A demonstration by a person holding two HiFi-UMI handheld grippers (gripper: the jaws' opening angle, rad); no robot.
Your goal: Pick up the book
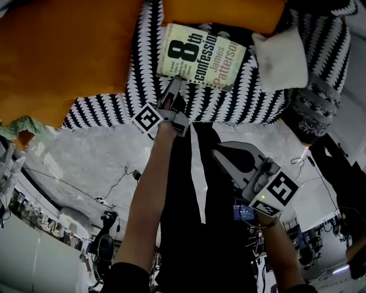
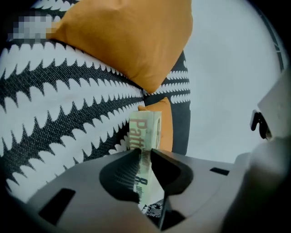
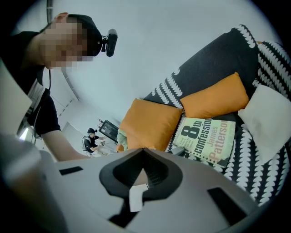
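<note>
The left gripper [image 1: 174, 83] [image 2: 146, 152] has its two grey jaws pinching the near edge of the pale green paperback book with black and orange cover lettering [image 1: 201, 55] [image 2: 145, 129]. In the left gripper view the book stands edge-on between the ribbed pads, which press on both of its faces. Most of the book reaches beyond the jaw tips, cover up. It cannot be told whether it still rests on the fabric.

Under and around the jaws lies the black sofa cover with white toothed stripes [image 1: 217, 100] [image 2: 59, 100]. Beyond the book's far edge sits a small orange fabric cushion [image 1: 223, 11] [image 2: 166, 123]. A larger orange cushion [image 1: 63, 51] [image 2: 132, 41] lies to the left of the gripper. A white cushion [image 1: 281, 60] lies to the right of the book. Behind the jaws, the gripper's marker cube [image 1: 147, 120] sits in front of the person's bare forearm [image 1: 146, 206].

The right gripper [image 1: 217, 151] [image 3: 143, 149] is pressed together, tips meeting with nothing between them. It hangs apart from the sofa, nearer the person. The book [image 3: 207, 139] lies ahead of it and to its right, against the two orange cushions.
</note>
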